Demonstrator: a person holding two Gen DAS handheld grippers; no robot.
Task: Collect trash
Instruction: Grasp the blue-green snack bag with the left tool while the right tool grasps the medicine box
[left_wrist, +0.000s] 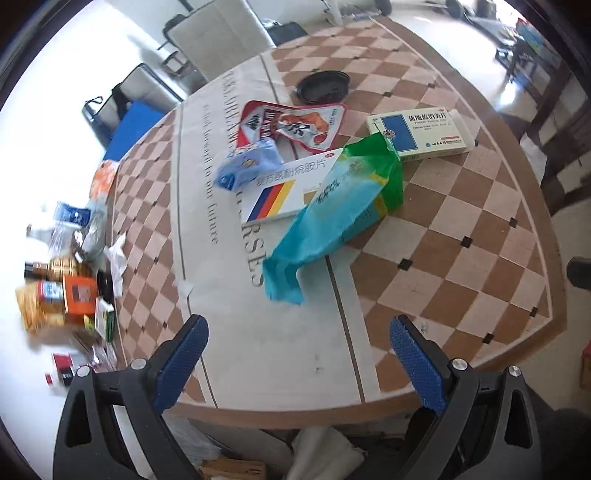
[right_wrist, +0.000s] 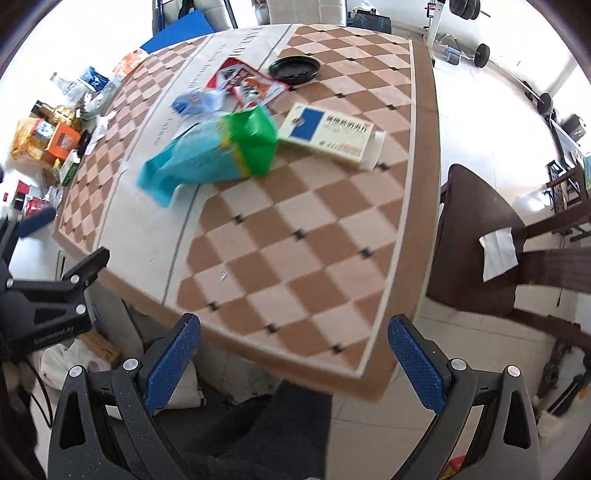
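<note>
Floor litter (left_wrist: 62, 280) heaped left of checkered table (left_wrist: 443, 236); left gripper (left_wrist: 295, 334) wide open, empty, above near edge; teal-green bag (left_wrist: 332, 214) at table centre over striped box (left_wrist: 280, 192); medicine box (left_wrist: 421, 134) beside it; right gripper (right_wrist: 293, 334) likewise spread, holding nothing.
</note>
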